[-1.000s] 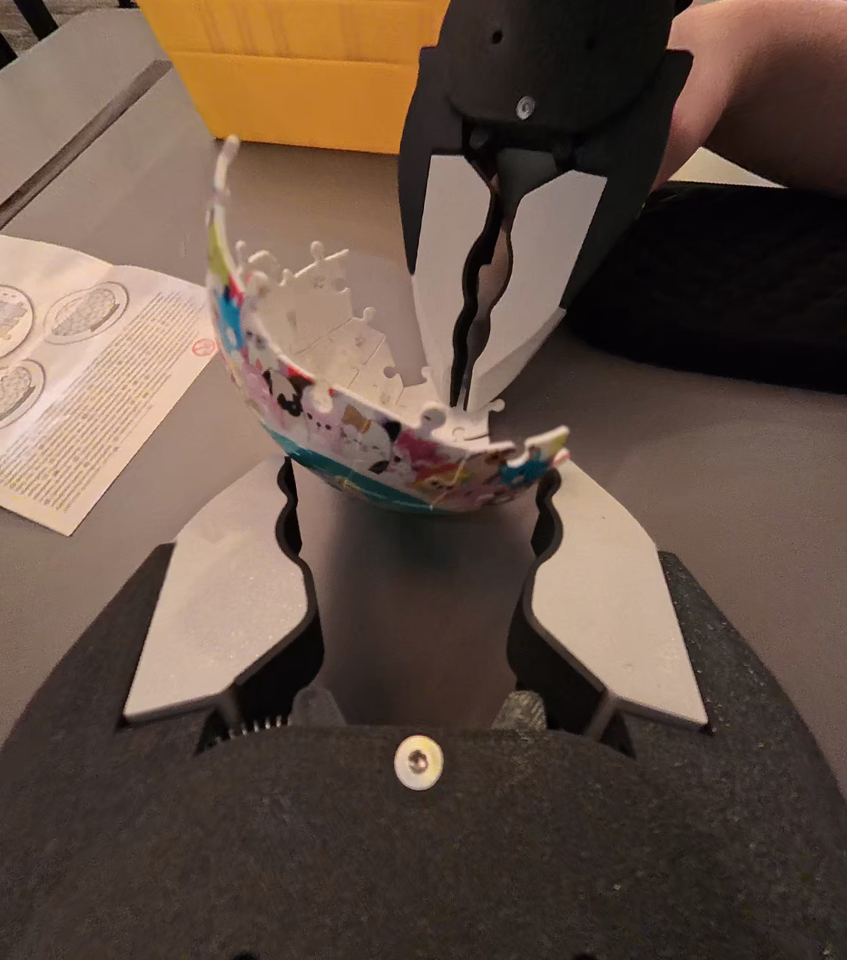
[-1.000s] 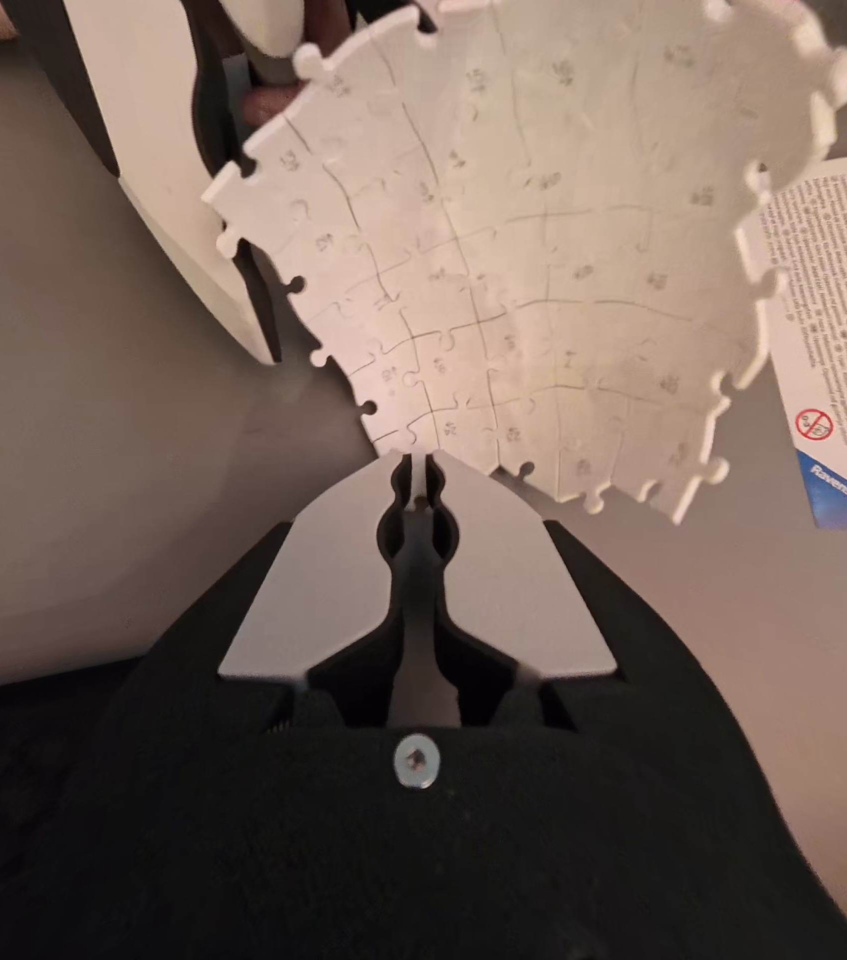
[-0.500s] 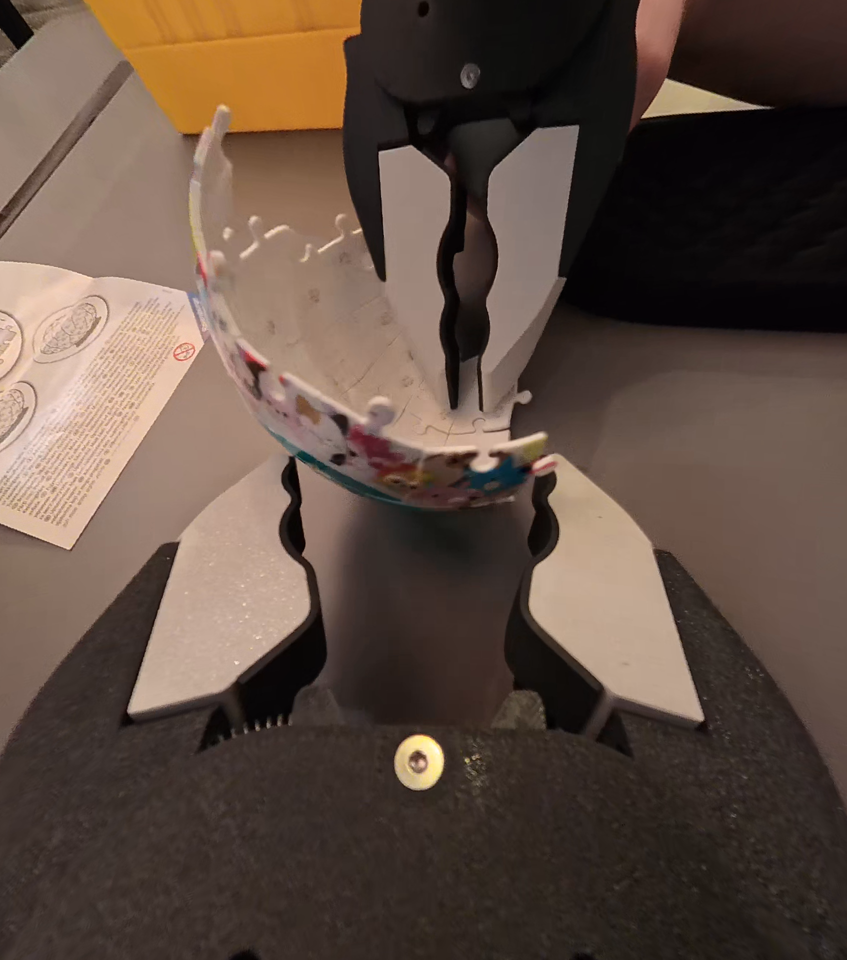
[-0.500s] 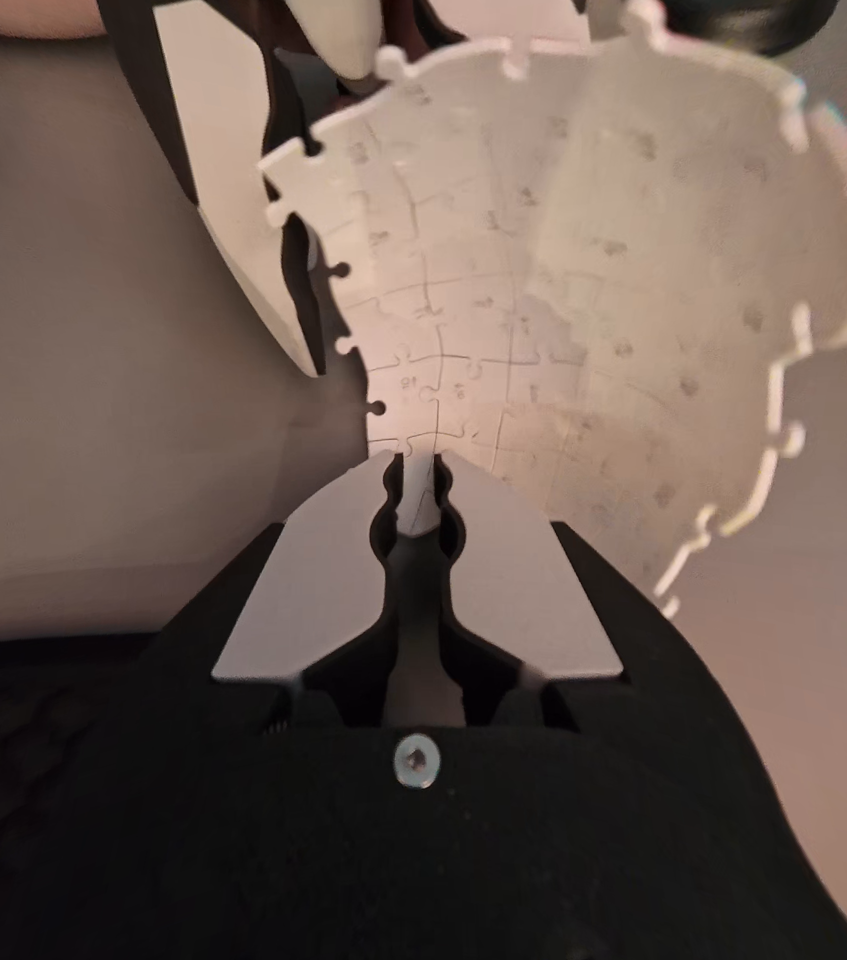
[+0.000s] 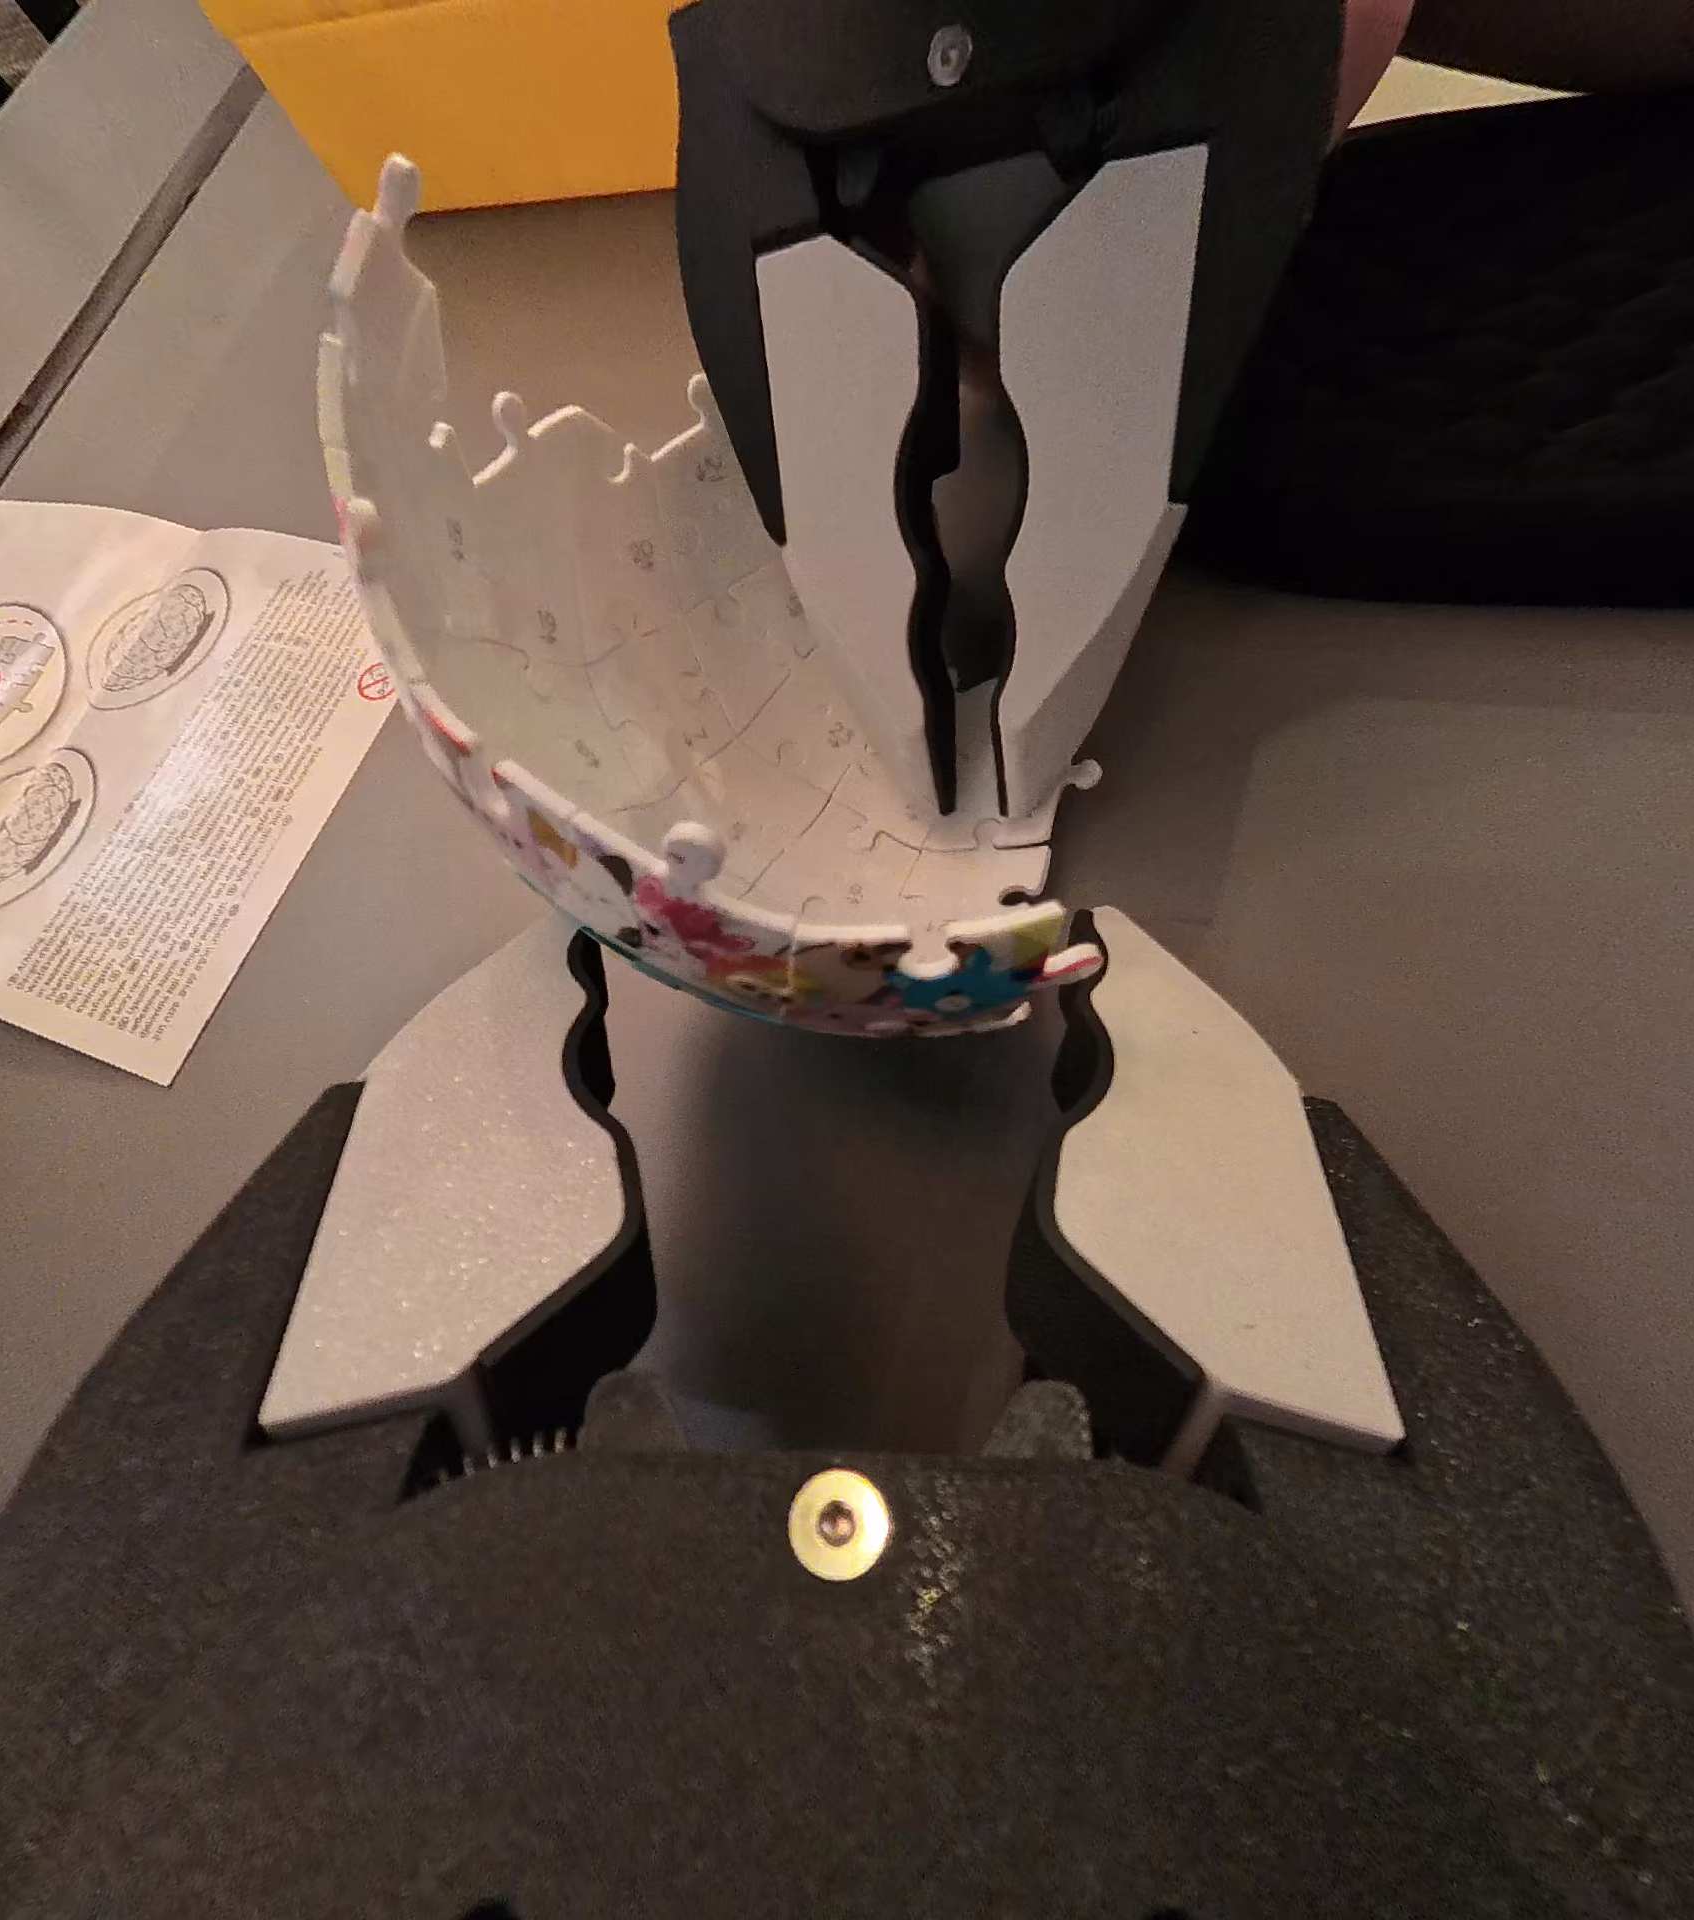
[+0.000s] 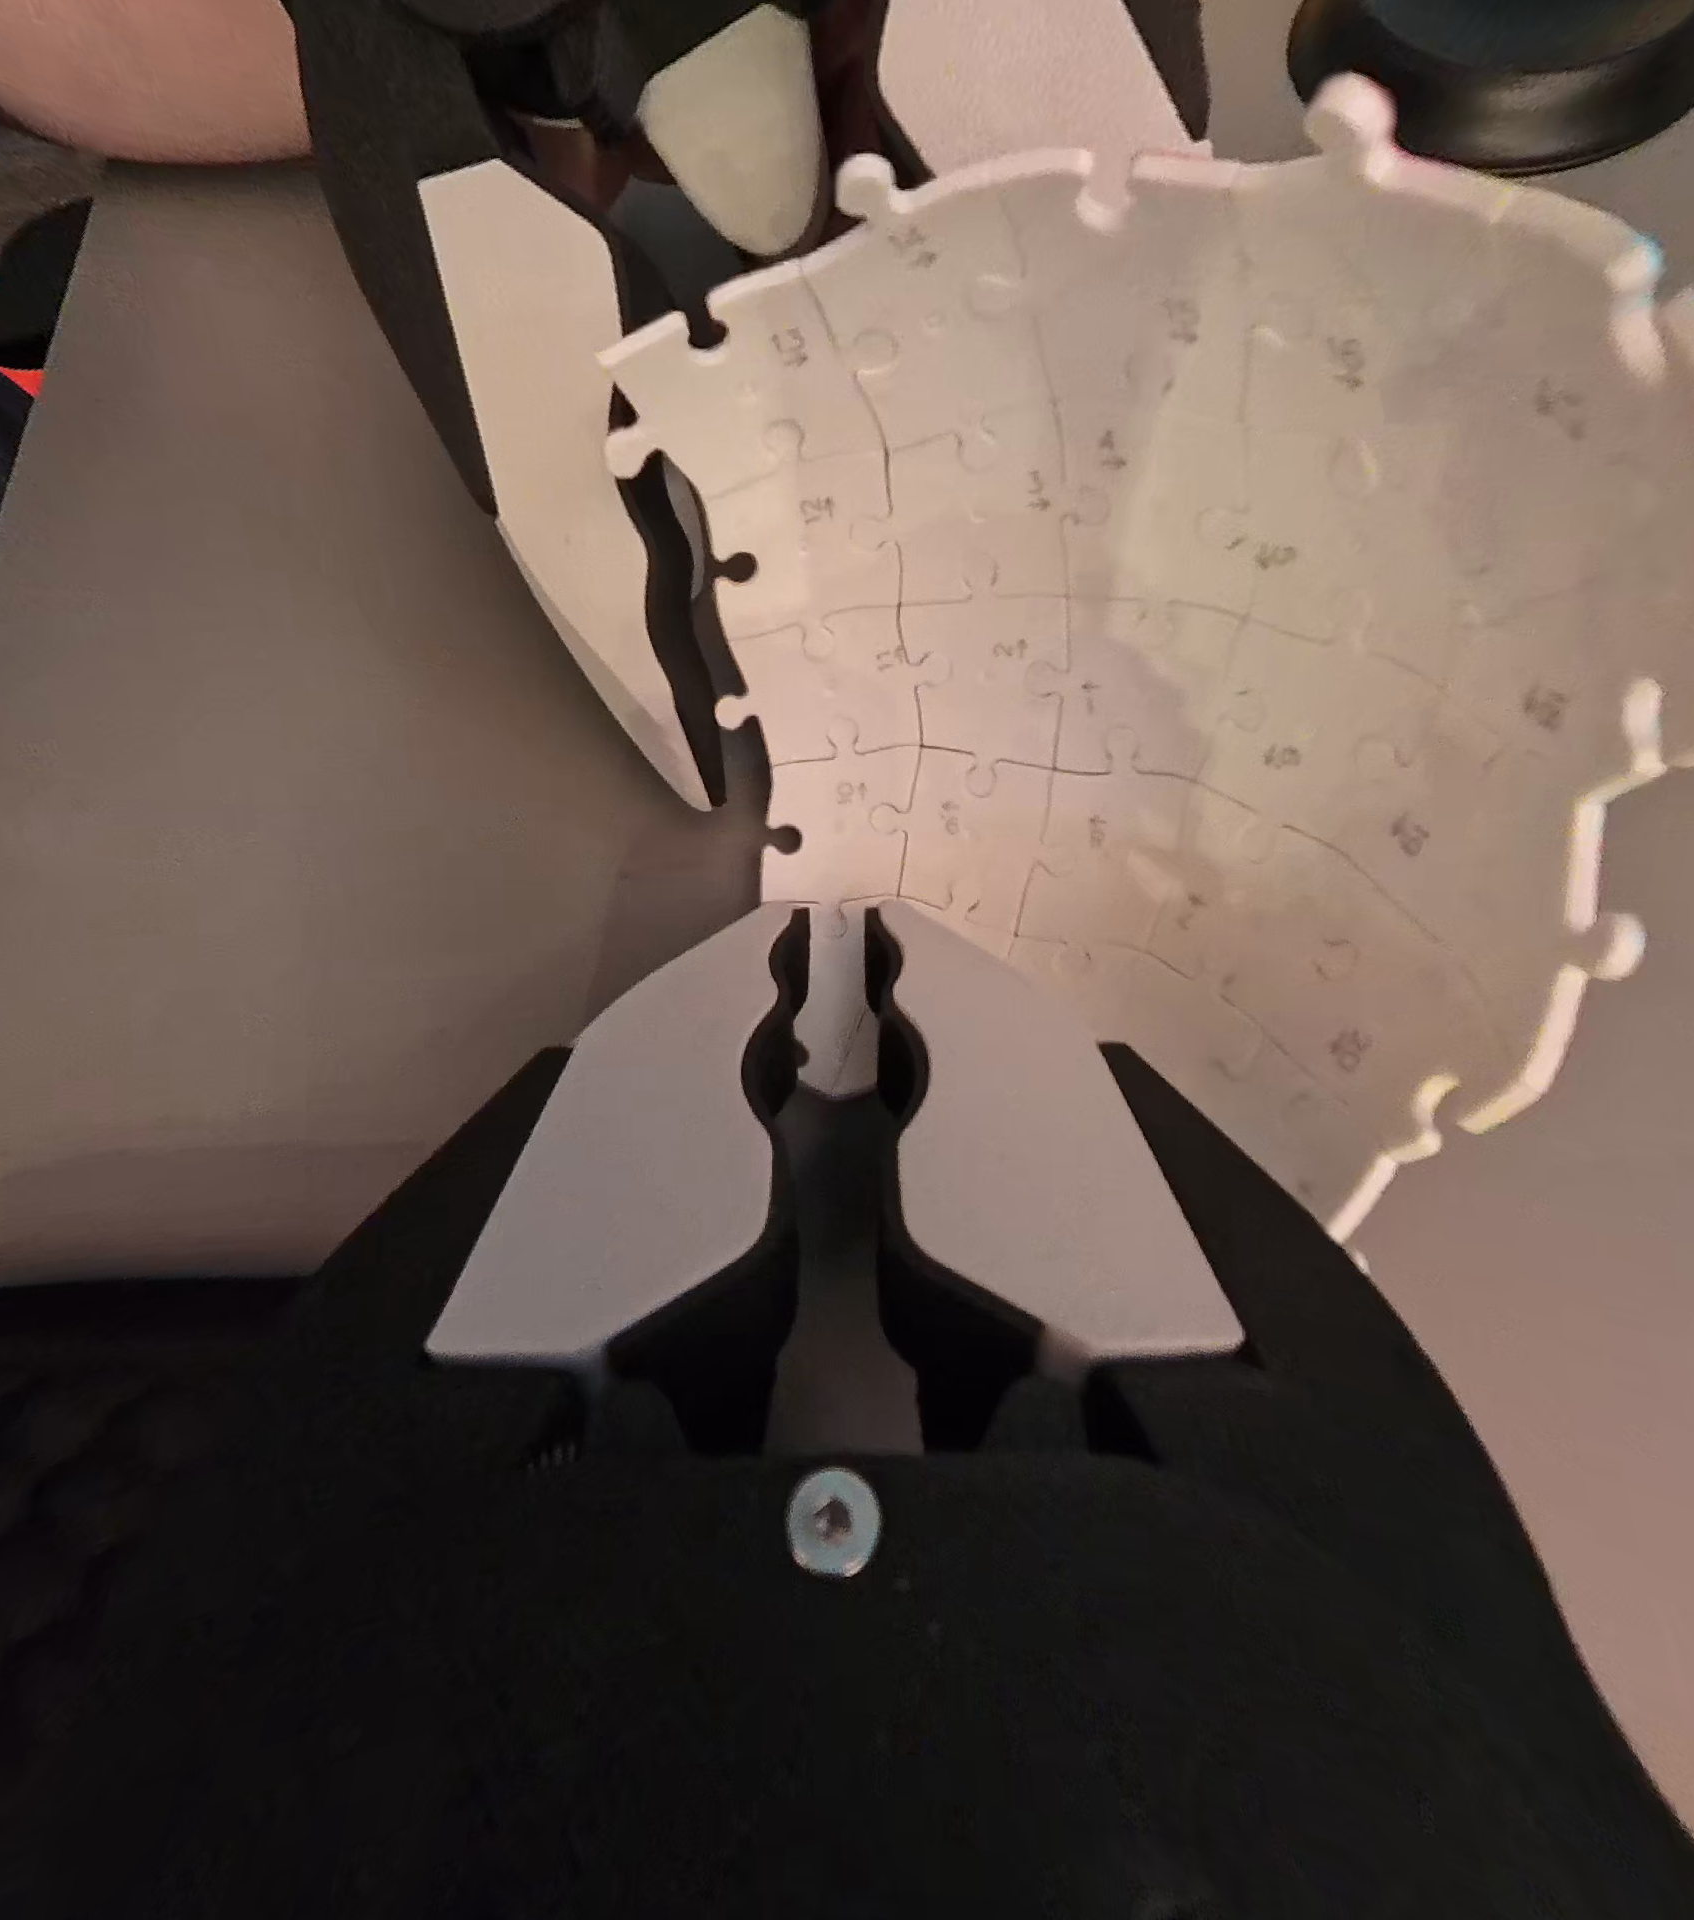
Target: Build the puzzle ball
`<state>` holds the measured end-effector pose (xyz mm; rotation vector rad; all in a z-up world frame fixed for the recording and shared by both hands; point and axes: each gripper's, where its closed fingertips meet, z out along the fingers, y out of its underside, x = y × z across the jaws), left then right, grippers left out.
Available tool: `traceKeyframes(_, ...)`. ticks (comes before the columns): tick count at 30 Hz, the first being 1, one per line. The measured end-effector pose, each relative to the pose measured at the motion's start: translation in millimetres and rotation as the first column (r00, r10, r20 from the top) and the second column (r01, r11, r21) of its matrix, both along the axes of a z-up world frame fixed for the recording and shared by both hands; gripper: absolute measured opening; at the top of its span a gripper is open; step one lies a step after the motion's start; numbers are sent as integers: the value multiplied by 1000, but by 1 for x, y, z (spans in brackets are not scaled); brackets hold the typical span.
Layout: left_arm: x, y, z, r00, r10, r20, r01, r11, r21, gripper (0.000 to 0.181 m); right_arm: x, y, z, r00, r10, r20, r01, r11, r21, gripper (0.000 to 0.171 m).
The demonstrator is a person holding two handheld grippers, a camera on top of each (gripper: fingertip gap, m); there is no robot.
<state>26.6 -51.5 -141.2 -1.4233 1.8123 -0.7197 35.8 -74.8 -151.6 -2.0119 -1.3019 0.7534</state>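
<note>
The partly built puzzle ball (image 5: pixel 677 665) is a bowl-shaped shell, white inside and colourful outside, held above the grey table (image 5: pixel 1445 935). My right gripper (image 5: pixel 968 805) comes down from the top of the left wrist view and is shut on the shell's near rim. In its own view the right gripper (image 6: pixel 838 914) pinches that rim, with the shell's white inside (image 6: pixel 1186 644) filling the frame. My left gripper (image 5: pixel 838 977) is open and empty just below the shell, its fingertips beside the lower rim. One of its fingers (image 6: pixel 562 582) shows left of the shell; the other is hidden behind it.
A folded instruction leaflet (image 5: pixel 95 748) lies on the table at the left. A yellow box (image 5: pixel 469 94) stands at the back. A black padded mat (image 5: pixel 1549 364) lies at the right. A black round object (image 6: pixel 1508 73) sits at the far right in the right wrist view. Only a small space, under 4 cm, lies between the two pairs of fingers.
My right gripper has turned the shell it holds, so its white inside now faces the left camera more and sits closer. The left gripper stays open under it.
</note>
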Motion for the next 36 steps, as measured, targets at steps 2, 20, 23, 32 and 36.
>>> traceKeyframes(2,0,0,0,1000,0,0,0,1000,3,84,-1,-1,-1,1000,8,10,-8,1000,11,10)
traceKeyframes(20,2,-3,1,1000,-7,6,7,1000,5,84,-2,-3,-4,983,-35,180,36,999,0,4)
traceKeyframes(23,2,-4,0,1000,-13,4,13,1000,4,84,-2,-4,-5,975,-42,218,46,999,-12,3)
traceKeyframes(32,1,-6,0,1000,-18,2,18,1000,11,84,-2,-4,-7,944,-44,326,44,999,6,2)
traceKeyframes(36,2,-6,0,1000,-16,3,16,1000,5,84,-2,-4,-7,936,-55,349,79,995,-55,2)
